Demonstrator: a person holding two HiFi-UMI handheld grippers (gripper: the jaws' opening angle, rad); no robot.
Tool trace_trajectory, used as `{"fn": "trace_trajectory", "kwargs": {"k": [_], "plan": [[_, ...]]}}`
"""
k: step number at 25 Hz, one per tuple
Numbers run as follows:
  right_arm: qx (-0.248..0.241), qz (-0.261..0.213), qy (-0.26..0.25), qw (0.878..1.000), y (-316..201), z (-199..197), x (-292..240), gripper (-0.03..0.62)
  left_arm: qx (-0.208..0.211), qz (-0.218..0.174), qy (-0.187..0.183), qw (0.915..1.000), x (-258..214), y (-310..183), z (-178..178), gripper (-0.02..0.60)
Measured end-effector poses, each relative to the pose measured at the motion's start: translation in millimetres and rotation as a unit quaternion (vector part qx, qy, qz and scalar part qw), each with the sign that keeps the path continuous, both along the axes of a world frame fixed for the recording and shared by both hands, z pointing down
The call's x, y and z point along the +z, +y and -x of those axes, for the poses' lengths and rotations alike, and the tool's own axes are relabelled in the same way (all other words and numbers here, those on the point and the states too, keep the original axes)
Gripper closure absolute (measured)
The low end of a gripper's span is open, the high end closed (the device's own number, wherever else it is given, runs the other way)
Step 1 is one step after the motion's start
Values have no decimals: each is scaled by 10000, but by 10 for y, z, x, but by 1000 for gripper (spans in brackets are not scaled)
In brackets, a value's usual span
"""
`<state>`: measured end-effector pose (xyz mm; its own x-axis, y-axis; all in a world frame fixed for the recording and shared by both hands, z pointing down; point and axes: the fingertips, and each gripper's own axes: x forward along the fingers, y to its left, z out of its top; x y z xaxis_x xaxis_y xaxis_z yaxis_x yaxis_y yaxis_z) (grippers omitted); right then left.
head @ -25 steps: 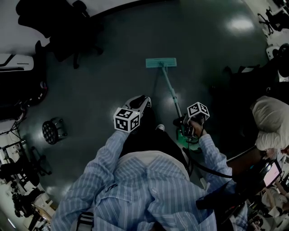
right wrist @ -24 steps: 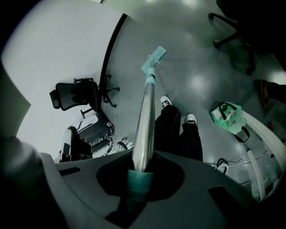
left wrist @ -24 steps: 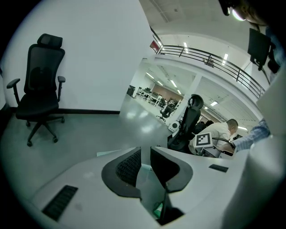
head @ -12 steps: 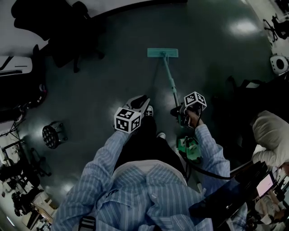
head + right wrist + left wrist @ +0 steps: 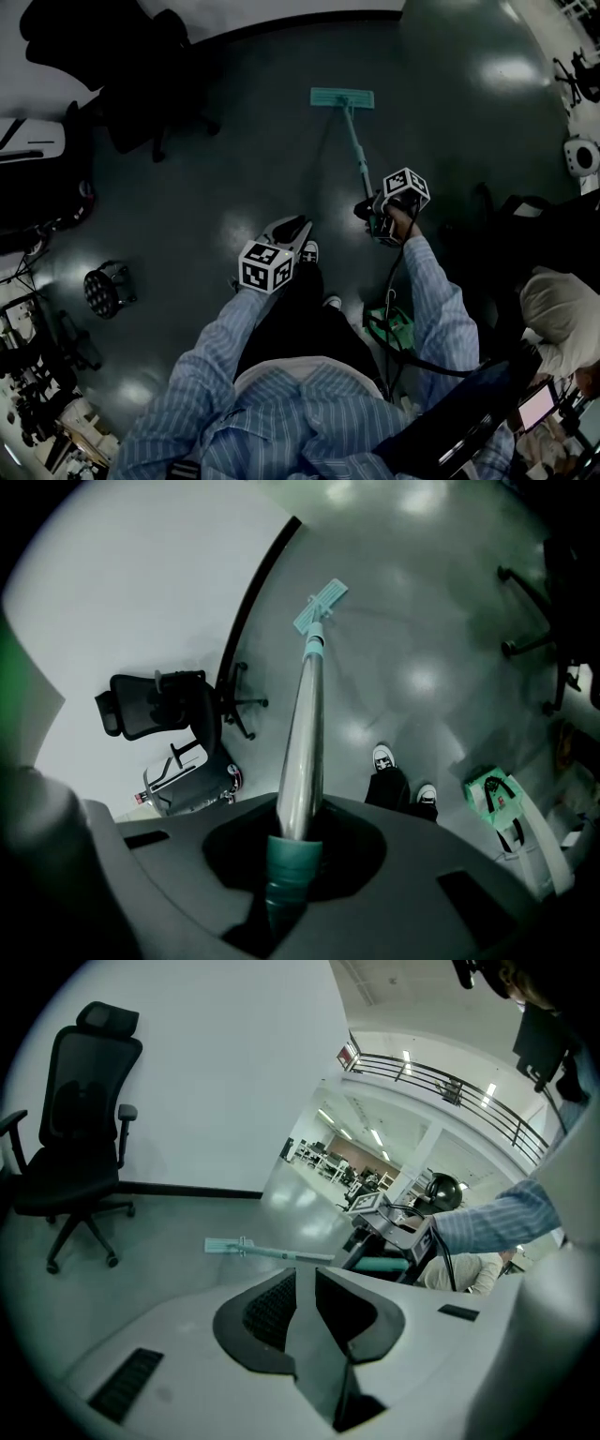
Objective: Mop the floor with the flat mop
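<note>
The flat mop lies with its teal head (image 5: 342, 97) on the dark floor ahead of me, close to the wall's black baseboard. Its handle (image 5: 361, 159) slopes back to my right gripper (image 5: 380, 220), which is shut on the teal grip at the handle's end. In the right gripper view the metal handle (image 5: 305, 733) runs from between the jaws (image 5: 295, 846) up to the mop head (image 5: 320, 607). My left gripper (image 5: 286, 232) hovers to the left of the handle, shut and holding nothing. The left gripper view (image 5: 306, 1283) shows the mop head (image 5: 225, 1245) on the floor beyond.
A black office chair (image 5: 141, 84) stands at the far left by the white wall. A round dark fixture (image 5: 103, 289) sits on the floor at left. A green bag (image 5: 394, 328) lies beside my feet. Another person (image 5: 553, 309) and chairs are at the right.
The mop head has slid away from me toward the wall, and my right gripper has gone forward with the handle. The left gripper has barely shifted.
</note>
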<state>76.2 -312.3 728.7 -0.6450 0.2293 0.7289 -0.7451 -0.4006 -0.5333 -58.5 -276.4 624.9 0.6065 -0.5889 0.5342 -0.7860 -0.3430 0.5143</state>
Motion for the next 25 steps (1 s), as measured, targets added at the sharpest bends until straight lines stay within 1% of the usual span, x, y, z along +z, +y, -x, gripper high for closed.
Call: {"fn": "trace_trajectory", "kwargs": {"k": [3, 7, 14, 19, 25], "plan": [[-25, -80, 40, 10000, -375, 115, 79, 553, -44, 92, 10, 9999, 96, -55, 111, 512], [13, -94, 52, 9999, -753, 222, 143, 553, -80, 197, 30, 9998, 184, -23, 206, 512], [175, -120, 140, 9997, -1214, 418, 275, 554, -11, 363, -42, 9993, 303, 136, 387, 512], [275, -149, 120, 9994, -1306, 517, 248, 554, -43, 368, -87, 9993, 304, 200, 453, 512], [342, -131, 96, 9993, -1028, 579, 234, 556, -83, 268, -93, 9996, 228, 274, 551, 512]]}}
